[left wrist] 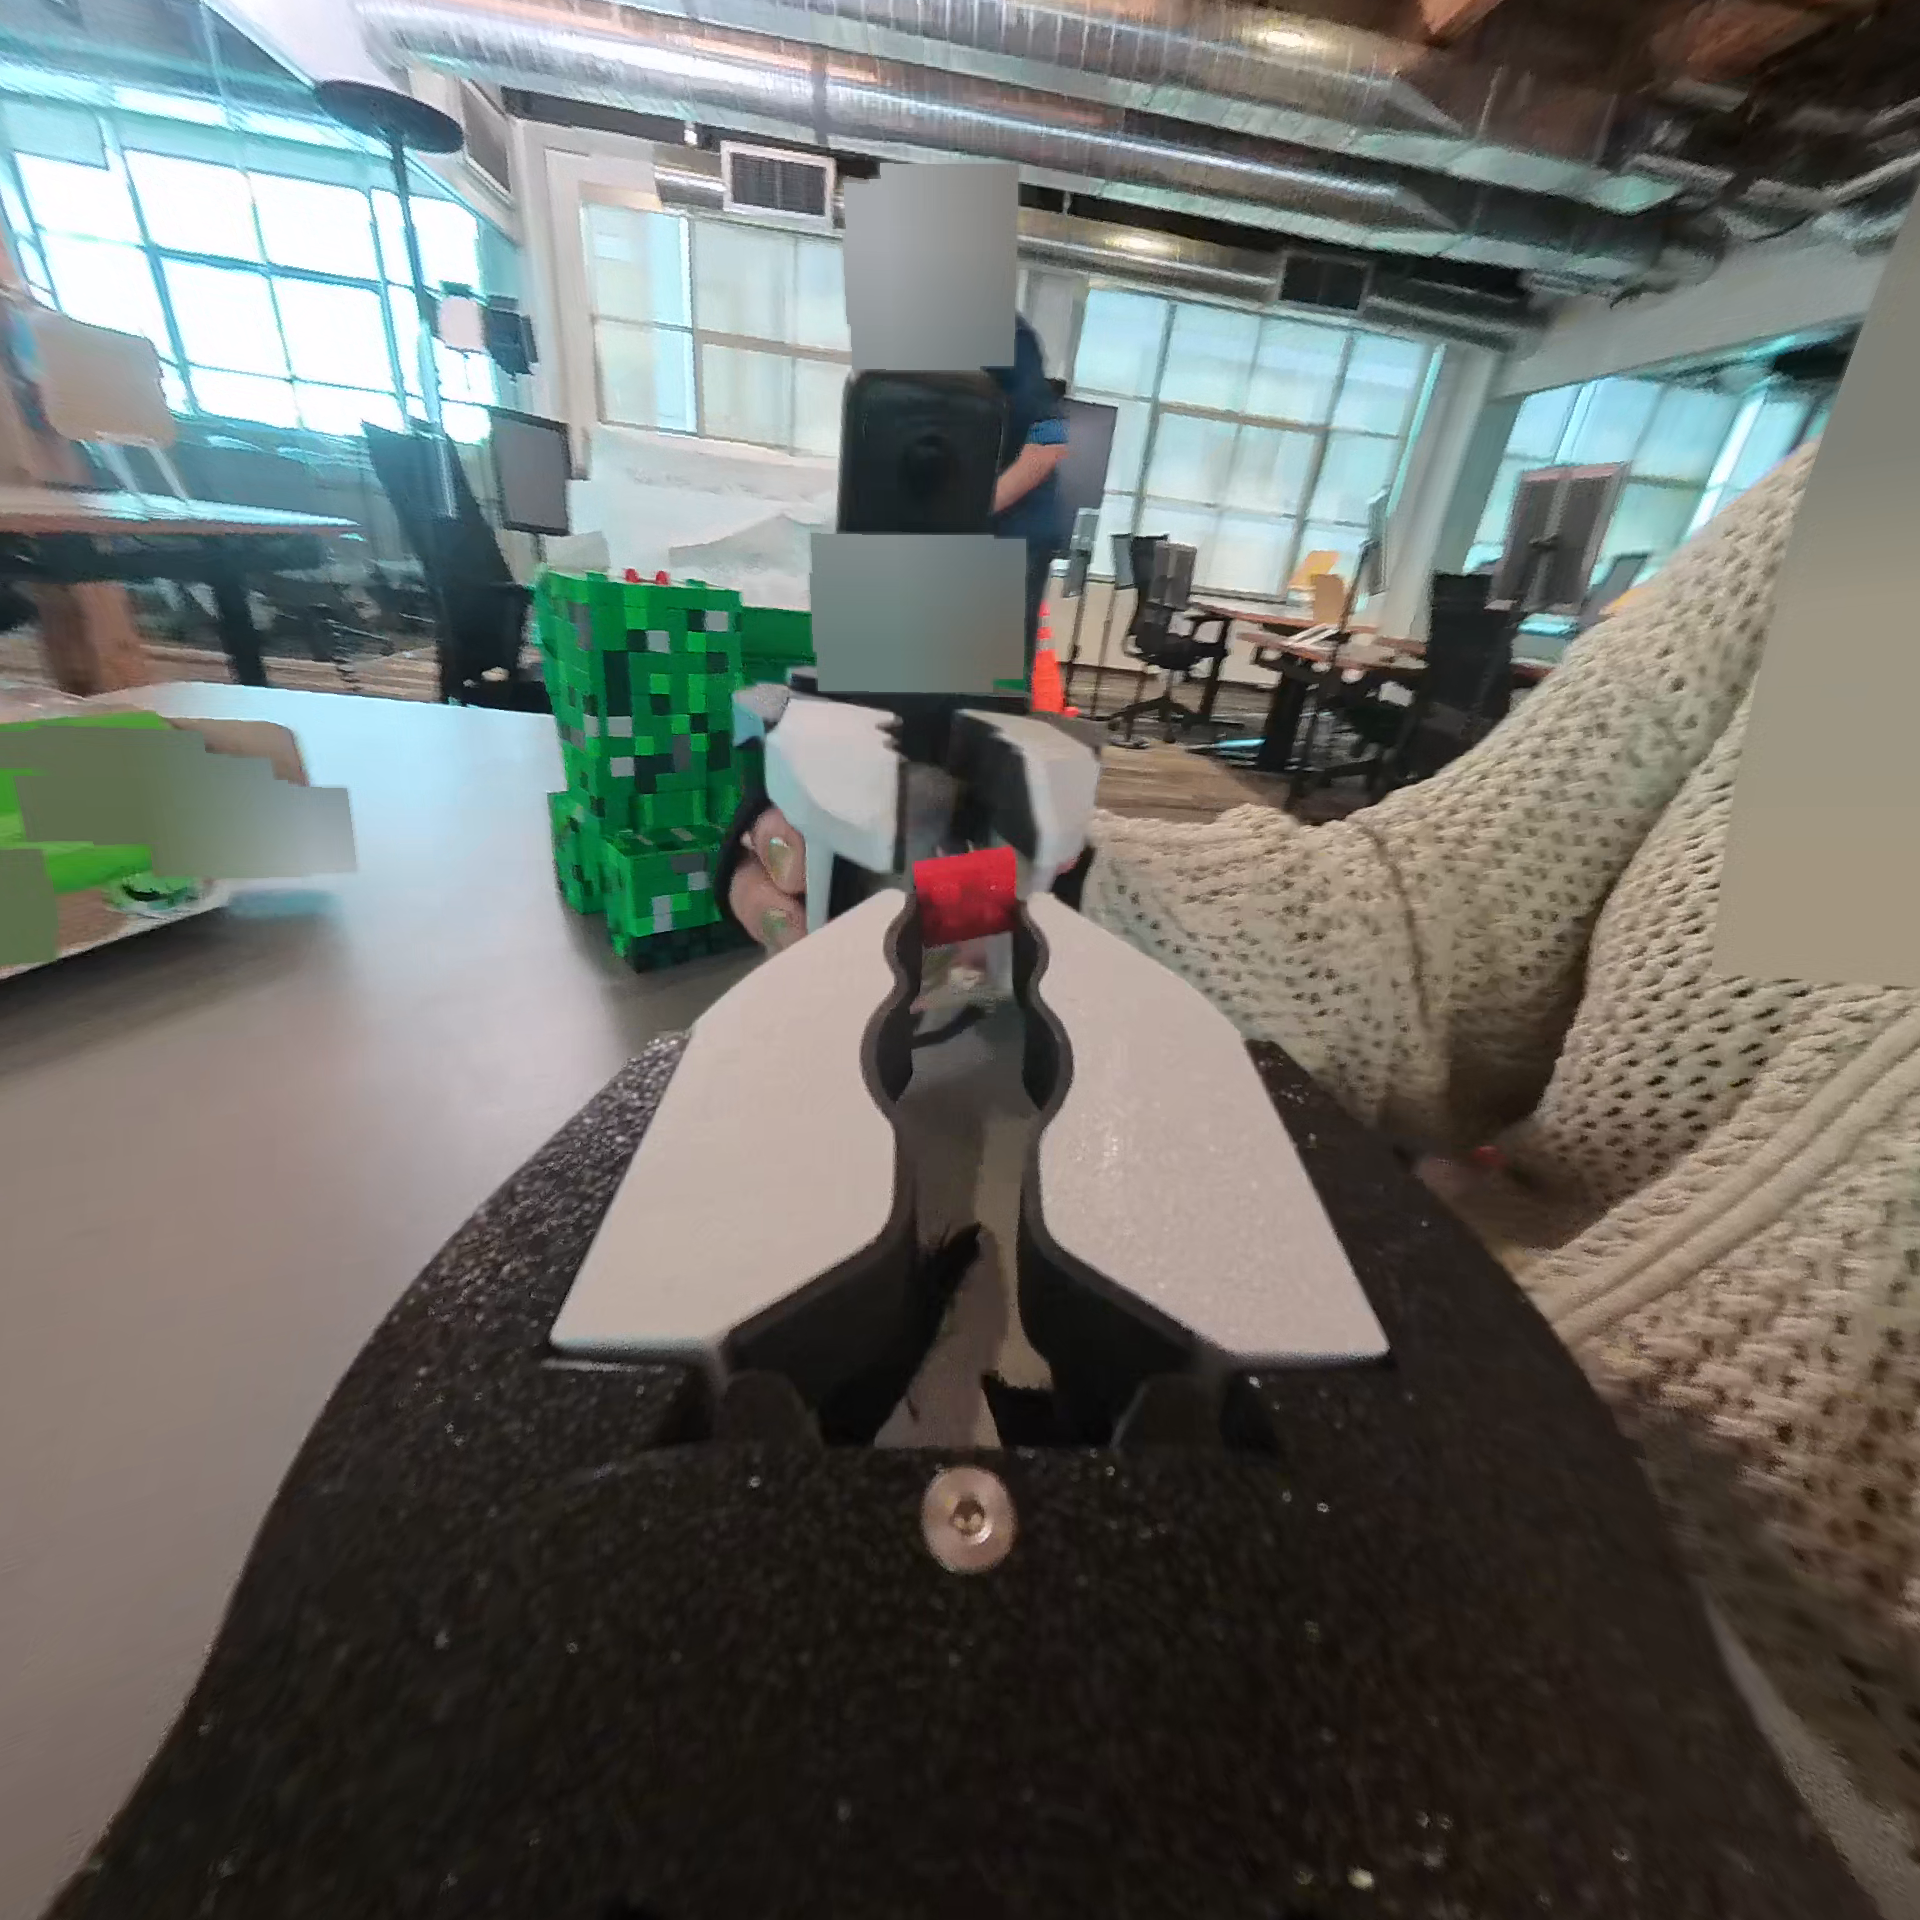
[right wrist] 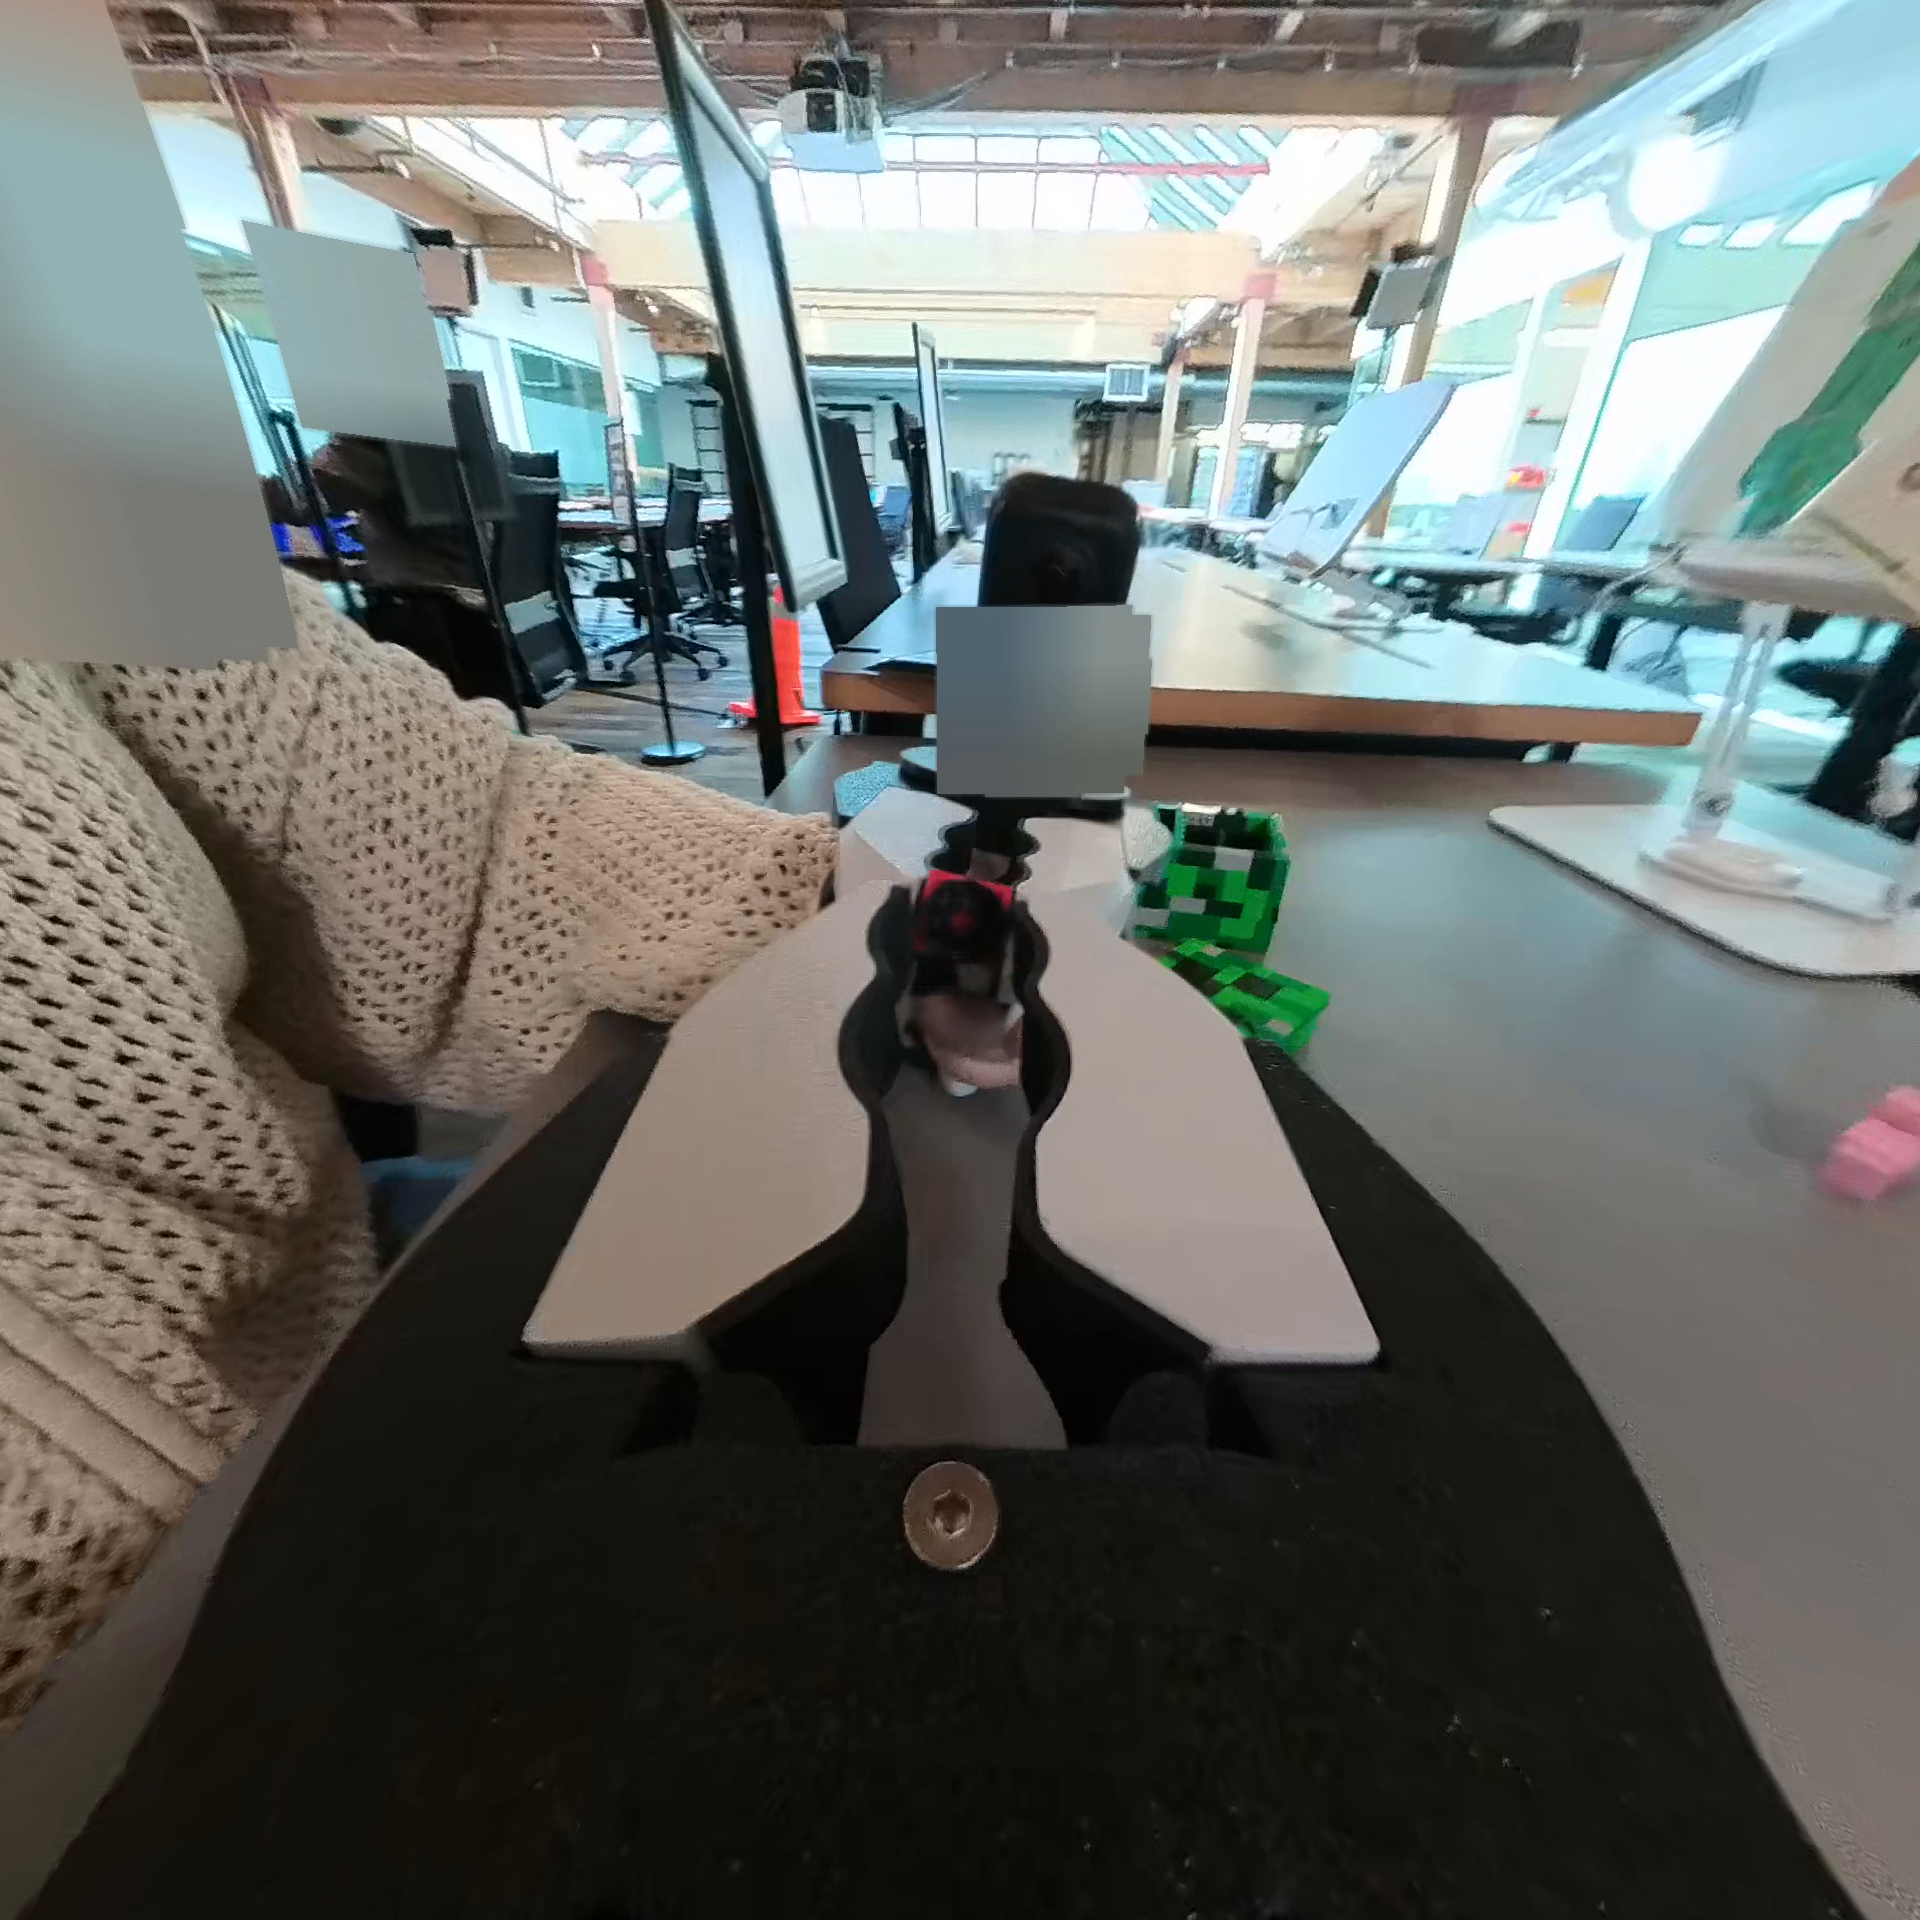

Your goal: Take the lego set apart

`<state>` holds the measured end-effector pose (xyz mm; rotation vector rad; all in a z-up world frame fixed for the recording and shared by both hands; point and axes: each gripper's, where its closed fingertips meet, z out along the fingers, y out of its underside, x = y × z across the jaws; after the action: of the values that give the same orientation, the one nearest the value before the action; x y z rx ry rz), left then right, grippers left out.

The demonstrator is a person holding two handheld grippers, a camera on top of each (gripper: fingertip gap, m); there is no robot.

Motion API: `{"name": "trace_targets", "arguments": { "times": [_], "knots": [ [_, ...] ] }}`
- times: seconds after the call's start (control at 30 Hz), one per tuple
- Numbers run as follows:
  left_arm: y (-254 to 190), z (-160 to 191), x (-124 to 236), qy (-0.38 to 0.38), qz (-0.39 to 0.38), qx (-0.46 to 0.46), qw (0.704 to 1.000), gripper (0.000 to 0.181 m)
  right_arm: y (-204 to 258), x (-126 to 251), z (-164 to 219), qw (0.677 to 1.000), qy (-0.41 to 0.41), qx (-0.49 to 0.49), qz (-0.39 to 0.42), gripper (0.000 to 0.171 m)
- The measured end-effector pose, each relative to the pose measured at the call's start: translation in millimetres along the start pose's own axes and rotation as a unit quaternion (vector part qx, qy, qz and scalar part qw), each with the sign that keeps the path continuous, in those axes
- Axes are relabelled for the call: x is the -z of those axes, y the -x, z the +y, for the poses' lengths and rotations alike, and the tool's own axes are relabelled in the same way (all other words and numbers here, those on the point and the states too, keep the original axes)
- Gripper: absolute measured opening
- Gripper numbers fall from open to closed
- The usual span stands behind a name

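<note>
Red plastic is the thing to watch: a small red piece [left wrist: 964,896] sits pinched between the two grippers, which face each other nose to nose above the worktop [left wrist: 260,1091]. The left gripper [left wrist: 961,940] has its jaws drawn narrow on the near end of the piece. In the right wrist view the right gripper [right wrist: 961,940] is likewise closed on it, the red piece [right wrist: 961,904] showing a round face with a paler bit below.

My guess is they are mid-pull, trying to split this little sub-assembly. To do it well, each gripper should hold only its own half, close to the seam, and the split should come from a slight rock or twist rather than a straight tug. A hard pull risks the piece shooting out of one grip. Keeping it low over the worktop would stop a dropped part from bouncing away.

The piece seems to run lengthwise from one gripper to the other, roughly level, with its ends pointing into the two sets of jaws. How long it is I cannot tell, as the fingers hide most of it.

The green blocky figure [left wrist: 649,769] stands upright on the worktop beyond, apart from the grippers. From the right wrist view, green blocks [right wrist: 1216,883] and a flat green section [right wrist: 1257,997] lie beside them, with a pink piece [right wrist: 1870,1148] well off.
</note>
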<state>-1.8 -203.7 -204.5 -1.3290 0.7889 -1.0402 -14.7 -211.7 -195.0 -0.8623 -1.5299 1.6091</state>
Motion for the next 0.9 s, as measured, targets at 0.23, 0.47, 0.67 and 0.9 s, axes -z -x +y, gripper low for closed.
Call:
{"name": "trace_targets", "arguments": {
  "times": [0.23,0.47,0.67,0.9],
  "knots": [
    [20.5,2.2,3.0,0.057,-0.148,-0.24,0.958,0.016,-8.7,-0.6,6.2,1.0,0.017,-0.013,0.022,0.018],
    [20.0,14.8,-4.4,0.127,-0.185,-0.419,0.88,0.016,-24.5,6.4,10.2,0.976,-0.008,-0.215,-0.002,0.018],
    [21.5,12.2,-2.0,0.129,-0.195,-0.433,0.87,0.016,-18.2,4.3,24.3,0.938,0.015,-0.341,-0.061,0.032],
    [23.2,17.6,-3.8,0.144,-0.197,-0.448,0.86,0.016,-13.0,2.9,23.6,0.934,0.014,-0.348,-0.083,0.025]
  ]
}}
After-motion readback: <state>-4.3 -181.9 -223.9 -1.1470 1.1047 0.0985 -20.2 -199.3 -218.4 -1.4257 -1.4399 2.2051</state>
